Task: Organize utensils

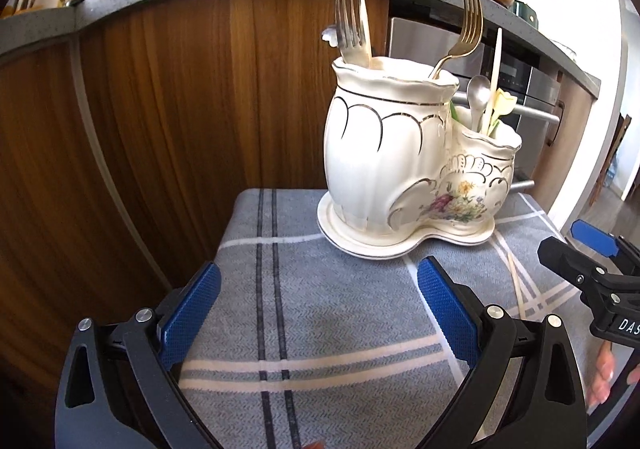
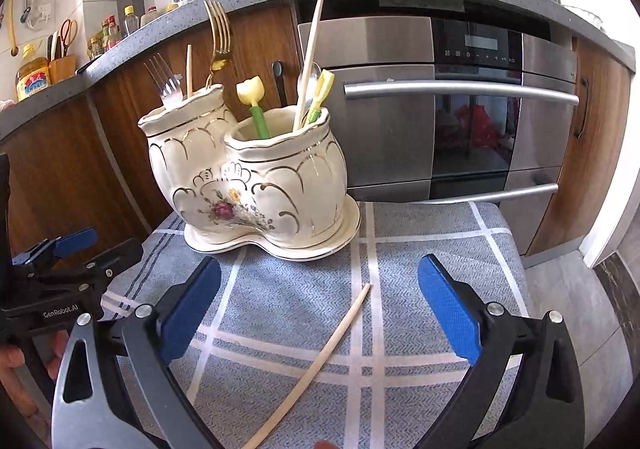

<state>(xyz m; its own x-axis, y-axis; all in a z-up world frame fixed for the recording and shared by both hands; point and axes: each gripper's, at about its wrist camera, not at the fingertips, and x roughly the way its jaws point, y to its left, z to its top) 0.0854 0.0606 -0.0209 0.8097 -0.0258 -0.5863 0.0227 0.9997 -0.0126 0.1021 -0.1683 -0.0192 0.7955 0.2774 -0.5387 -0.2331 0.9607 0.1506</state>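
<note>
- Left wrist view: left gripper (image 1: 318, 289) hung over the grey plaid cloth (image 1: 304, 313), jaws spread wide, nothing but bare cloth between the blue pads.
- Ceramic utensil holder (image 1: 404, 169), cream with gold trim and a flower print, stood on the cloth ahead and somewhat right of the jaws, clear of both pads.
- Taller compartment held a silver fork (image 1: 350, 23), a gold fork (image 1: 466, 33) and a pale stick; the lower compartment held a spoon (image 1: 478, 93) and a tulip-topped piece (image 1: 504, 101).
- A single chopstick (image 1: 516, 281) lay on the cloth right of the right-hand pad, outside these jaws, between the two grippers.
- Right gripper (image 1: 576, 249) showed at the right edge; its far finger was partly hidden.
- Right wrist view: right gripper (image 2: 320, 289) also stood wide apart, gripping nothing.
- The chopstick (image 2: 320, 361) lay flat on the cloth (image 2: 420, 249) between its pads, slanted, upper tip near the midline, lower end running out at the bottom edge; it touched neither pad.
- The holder (image 2: 256, 185) sat beyond the jaws, left of centre.
- Left gripper (image 2: 76, 245) was at the left edge, jaws apart.
</note>
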